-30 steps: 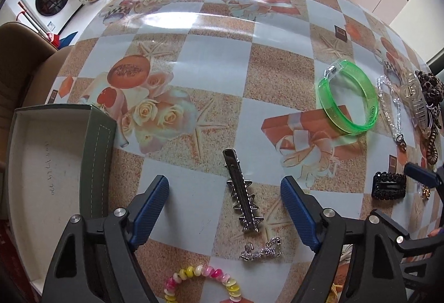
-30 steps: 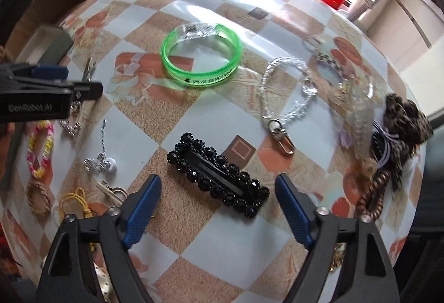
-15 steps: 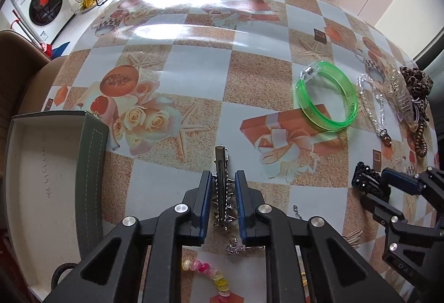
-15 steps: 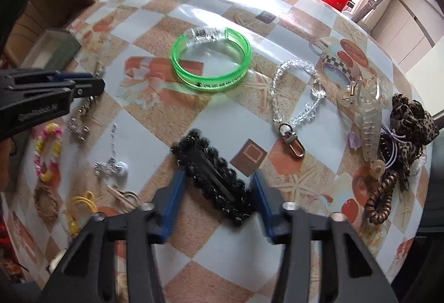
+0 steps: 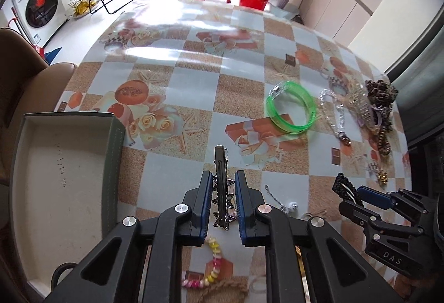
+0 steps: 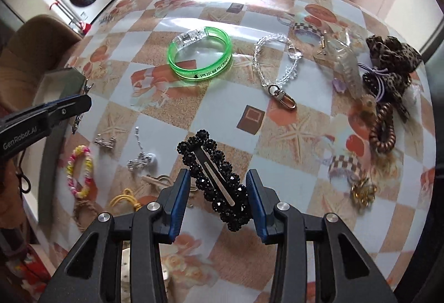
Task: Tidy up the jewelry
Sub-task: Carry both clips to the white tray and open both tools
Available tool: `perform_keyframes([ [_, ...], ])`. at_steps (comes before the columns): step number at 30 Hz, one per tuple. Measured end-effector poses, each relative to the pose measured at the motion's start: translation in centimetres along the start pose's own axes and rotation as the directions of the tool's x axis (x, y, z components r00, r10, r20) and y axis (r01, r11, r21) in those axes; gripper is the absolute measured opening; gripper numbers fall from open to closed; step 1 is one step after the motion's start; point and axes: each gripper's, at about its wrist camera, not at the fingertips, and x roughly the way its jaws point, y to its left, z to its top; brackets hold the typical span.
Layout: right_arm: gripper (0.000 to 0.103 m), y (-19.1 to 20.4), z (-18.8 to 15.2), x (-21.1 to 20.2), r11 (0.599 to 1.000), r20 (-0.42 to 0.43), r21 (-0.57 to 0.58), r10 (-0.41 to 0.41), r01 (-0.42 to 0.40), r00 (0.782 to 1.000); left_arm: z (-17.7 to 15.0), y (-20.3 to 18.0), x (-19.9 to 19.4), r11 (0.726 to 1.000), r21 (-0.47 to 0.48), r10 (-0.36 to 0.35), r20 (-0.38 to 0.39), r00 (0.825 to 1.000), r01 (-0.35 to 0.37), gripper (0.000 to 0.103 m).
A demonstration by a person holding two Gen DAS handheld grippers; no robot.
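Left gripper (image 5: pixel 221 198) pinches the spiked clip (image 5: pixel 221 186); right gripper (image 6: pixel 218 193) pinches the black beaded clip (image 6: pixel 216 179), both above the table (image 5: pixel 194 75)

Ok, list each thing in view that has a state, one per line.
left gripper: shut on the spiked metal hair clip, lifted off the table
right gripper: shut on the black beaded hair clip, lifted
green tray: open, nothing visible inside
green bangle: lying flat on the table
clear bead chain: lying loose, clasp closed
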Motion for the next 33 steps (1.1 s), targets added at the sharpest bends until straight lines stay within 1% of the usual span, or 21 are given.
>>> perform_keyframes([
  [4, 0.045, 1.2, -0.1, -1.7, 0.999, 0.013, 0.034, 0.029, -0.029, 0.999, -0.7, 1.4, -2.8, 1.0, -0.011, -0.013, 0.031, 0.999, 0.013, 0.02],
  [8, 0.045, 4.1, 0.6, -2.9, 0.997, 0.026, 0.035, 0.072, -0.073, 0.997, -1.3, 4.3, -4.8, 0.999, -0.053, 0.005, 0.049, 0.999, -0.002, 0.02],
  [10, 0.045, 5.5, 1.0, -3.1, 0.995, 0.029, 0.024, 0.095, -0.096, 0.995, -1.6, 6.0, -5.6, 0.997, -0.074, 0.02, 0.06, 0.998, -0.015, 0.02],
  [15, 0.045, 11.3, 3.3, -2.9, 0.986, 0.033, -0.031, 0.165, -0.164, 0.986, -1.8, 11.5, -6.9, 0.988, -0.119, 0.104, 0.076, 0.992, -0.094, 0.02],
  [19, 0.045, 16.6, 5.7, -1.3, 0.975, 0.033, -0.079, 0.21, -0.207, 0.977, -1.7, 15.7, -6.5, 0.975, -0.167, 0.157, 0.066, 0.985, -0.145, 0.02],
  [22, 0.045, 20.1, 7.2, 0.2, 0.967, 0.03, -0.101, 0.238, -0.234, 0.971, -1.5, 19.0, -5.5, 0.964, -0.192, 0.194, 0.047, 0.98, -0.182, 0.02],
  [25, 0.045, 23.3, 8.6, 2.2, 0.959, 0.014, -0.107, 0.265, -0.262, 0.964, -1.2, 20.9, -4.0, 0.957, -0.2, 0.221, 0.028, 0.975, -0.211, 0.02],
  [28, 0.045, 25.5, 9.5, 4.5, 0.963, -0.001, -0.097, 0.254, -0.253, 0.967, -0.9, 22.8, -2.1, 0.952, -0.211, 0.225, 0.0, 0.974, -0.22, 0.02],
  [33, 0.045, 26.7, 10.4, 7.8, 0.975, -0.025, -0.074, 0.207, -0.208, 0.978, -1.1, 24.0, 0.3, 0.952, -0.201, 0.228, -0.038, 0.973, -0.231, 0.02],
])
